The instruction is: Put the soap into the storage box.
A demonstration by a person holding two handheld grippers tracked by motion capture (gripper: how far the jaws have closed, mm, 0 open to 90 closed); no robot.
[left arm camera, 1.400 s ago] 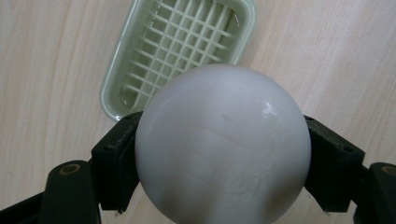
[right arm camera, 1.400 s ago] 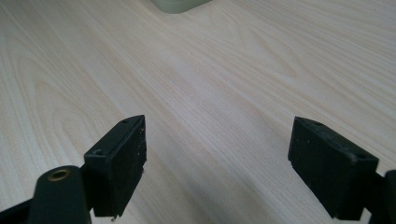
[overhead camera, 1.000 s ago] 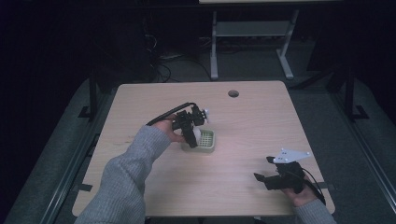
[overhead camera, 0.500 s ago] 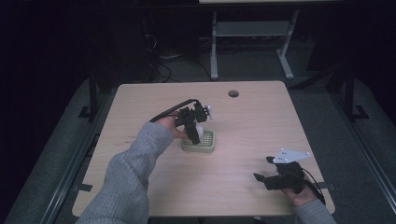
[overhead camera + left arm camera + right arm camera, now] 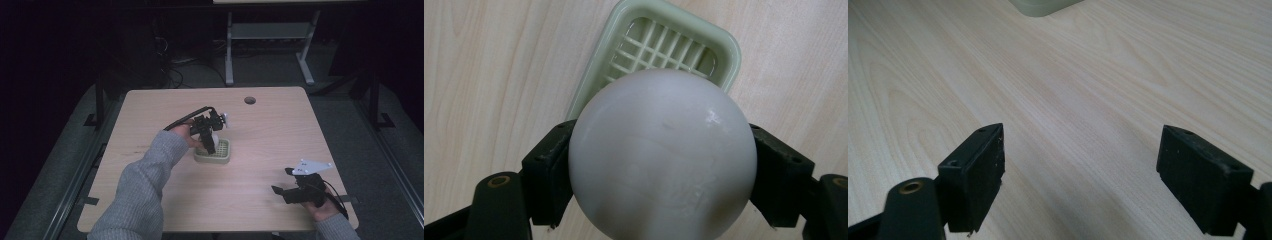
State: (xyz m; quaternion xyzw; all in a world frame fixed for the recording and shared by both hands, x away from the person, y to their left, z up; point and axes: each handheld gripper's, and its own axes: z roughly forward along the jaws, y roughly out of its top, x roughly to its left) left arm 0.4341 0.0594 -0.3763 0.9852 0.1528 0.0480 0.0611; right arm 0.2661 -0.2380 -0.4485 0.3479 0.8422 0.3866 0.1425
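Observation:
A smooth white ball (image 5: 663, 160) sits between the two black jaws of my left gripper (image 5: 659, 150), which is shut on it. Straight below the ball lies a pale green tray (image 5: 724, 50) with a grid floor, flat on the wooden table. In the high view the left gripper (image 5: 211, 140) points down over that tray (image 5: 222, 156) near the table's middle. My right gripper (image 5: 280, 181) rests low at the front right, open, its fingers (image 5: 975, 175) wide apart with bare wood between them. The tray's edge (image 5: 1040, 6) shows far ahead of it.
The table (image 5: 300, 130) is light wood with a round cable hole (image 5: 249, 100) at its back edge. A grey sleeve (image 5: 145, 190) reaches in from the front left. Dark floor, cables and a desk frame (image 5: 230, 55) lie beyond the table.
My left gripper has risen a little above the tray with the ball still in it, baring more of the tray. The right gripper has stayed where it was.

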